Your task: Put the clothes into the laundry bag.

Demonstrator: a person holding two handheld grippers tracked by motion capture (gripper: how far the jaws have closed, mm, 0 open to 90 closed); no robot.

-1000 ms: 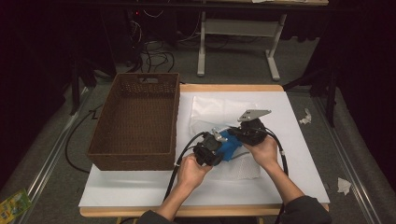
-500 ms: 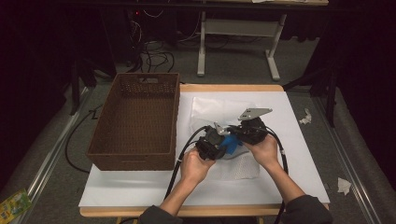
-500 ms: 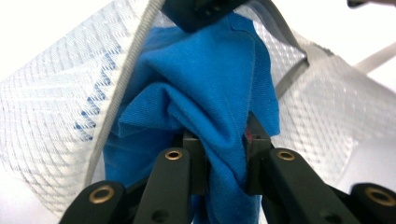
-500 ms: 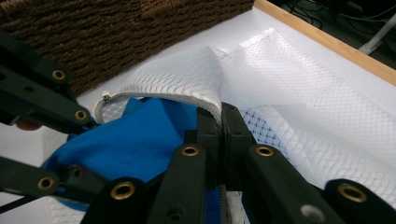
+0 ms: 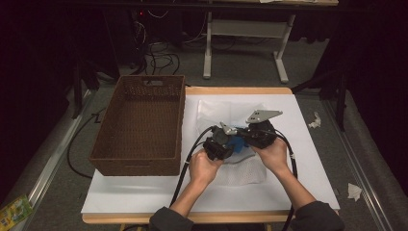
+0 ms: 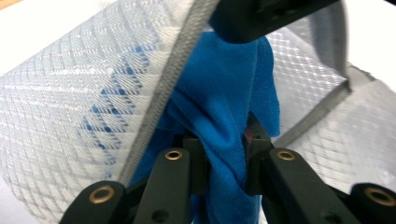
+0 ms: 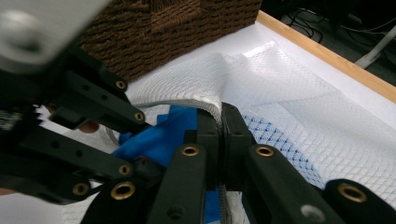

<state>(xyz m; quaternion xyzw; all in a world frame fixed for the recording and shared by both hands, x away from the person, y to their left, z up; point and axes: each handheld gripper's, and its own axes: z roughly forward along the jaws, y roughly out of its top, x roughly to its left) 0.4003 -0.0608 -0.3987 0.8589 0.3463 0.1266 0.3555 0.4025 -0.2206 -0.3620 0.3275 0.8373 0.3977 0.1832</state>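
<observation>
A blue cloth (image 6: 224,93) sits half inside the mouth of a white mesh bag (image 6: 70,93) lying on the white table cover. My left gripper (image 6: 223,149) is shut on a fold of the blue cloth (image 5: 237,143). My right gripper (image 7: 221,121) is shut on the grey zipper rim of the mesh bag (image 7: 289,98) and holds the mouth lifted. In the high view the left gripper (image 5: 220,143) and right gripper (image 5: 251,134) nearly touch at the table's middle. The left gripper (image 7: 135,144) pushes the blue cloth (image 7: 163,135) under the rim.
A brown wicker basket (image 5: 139,120) stands empty on the table's left side, close to the grippers (image 7: 187,28). The mesh bag (image 5: 243,171) spreads toward the person and toward the back. Cables trail from both grippers over the front edge. Paper scraps lie on the floor at right.
</observation>
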